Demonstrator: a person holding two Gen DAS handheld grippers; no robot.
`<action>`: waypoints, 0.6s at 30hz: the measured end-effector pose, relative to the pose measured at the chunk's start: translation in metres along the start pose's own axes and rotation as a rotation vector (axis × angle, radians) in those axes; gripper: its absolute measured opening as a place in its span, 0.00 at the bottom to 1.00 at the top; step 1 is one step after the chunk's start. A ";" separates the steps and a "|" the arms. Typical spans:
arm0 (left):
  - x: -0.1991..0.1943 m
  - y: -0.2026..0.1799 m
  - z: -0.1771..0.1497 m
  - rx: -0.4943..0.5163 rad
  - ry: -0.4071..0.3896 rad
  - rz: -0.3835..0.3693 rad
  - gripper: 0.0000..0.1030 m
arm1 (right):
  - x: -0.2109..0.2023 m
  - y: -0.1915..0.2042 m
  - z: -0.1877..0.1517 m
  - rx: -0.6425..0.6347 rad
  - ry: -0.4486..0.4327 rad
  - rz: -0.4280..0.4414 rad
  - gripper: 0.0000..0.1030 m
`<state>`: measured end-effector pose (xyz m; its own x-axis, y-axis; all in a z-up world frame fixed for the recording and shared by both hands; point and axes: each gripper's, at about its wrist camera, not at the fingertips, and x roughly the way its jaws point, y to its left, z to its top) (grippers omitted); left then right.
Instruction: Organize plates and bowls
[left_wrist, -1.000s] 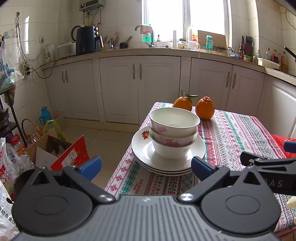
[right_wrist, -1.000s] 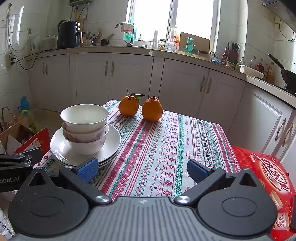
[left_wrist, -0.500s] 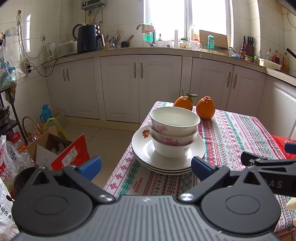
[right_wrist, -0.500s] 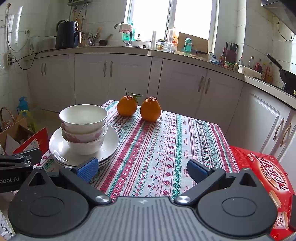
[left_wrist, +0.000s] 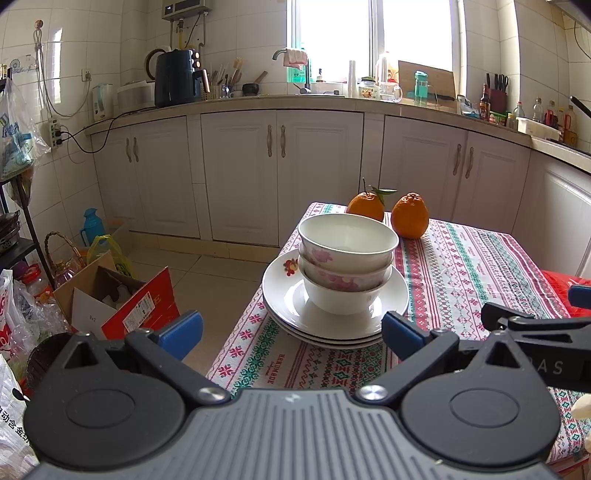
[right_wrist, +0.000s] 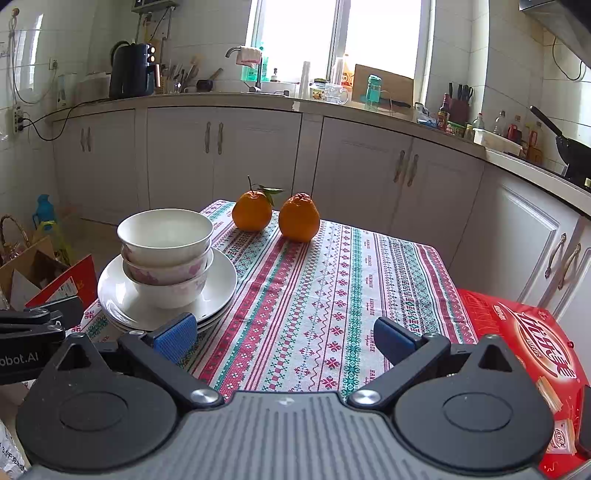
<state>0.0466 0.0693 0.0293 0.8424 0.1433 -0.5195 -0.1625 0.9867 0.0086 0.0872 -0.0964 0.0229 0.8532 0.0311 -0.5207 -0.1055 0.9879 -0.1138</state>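
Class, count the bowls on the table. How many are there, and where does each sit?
3, nested on the plates: bottom bowl, middle bowl, top bowl. Another could hide inside.

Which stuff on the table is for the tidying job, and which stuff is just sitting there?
For the job:
- stacked bowls
- stacked plates under them
- left gripper, open
- right gripper, open

Just lying about:
- two oranges at the far end of the table
- striped tablecloth
- red box beside the table
- cardboard box on the floor
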 end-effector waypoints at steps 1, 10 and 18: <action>0.000 0.000 0.000 0.000 -0.001 0.000 0.99 | 0.000 0.000 0.000 0.000 0.000 0.000 1.00; -0.001 0.000 0.000 -0.001 -0.002 0.001 0.99 | -0.001 0.000 0.000 0.002 -0.002 -0.001 1.00; -0.002 0.000 0.002 -0.003 -0.008 0.002 0.99 | -0.002 -0.001 0.003 0.004 -0.006 -0.003 1.00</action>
<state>0.0460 0.0688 0.0315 0.8462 0.1459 -0.5124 -0.1657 0.9861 0.0071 0.0870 -0.0965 0.0263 0.8567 0.0292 -0.5150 -0.1011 0.9885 -0.1122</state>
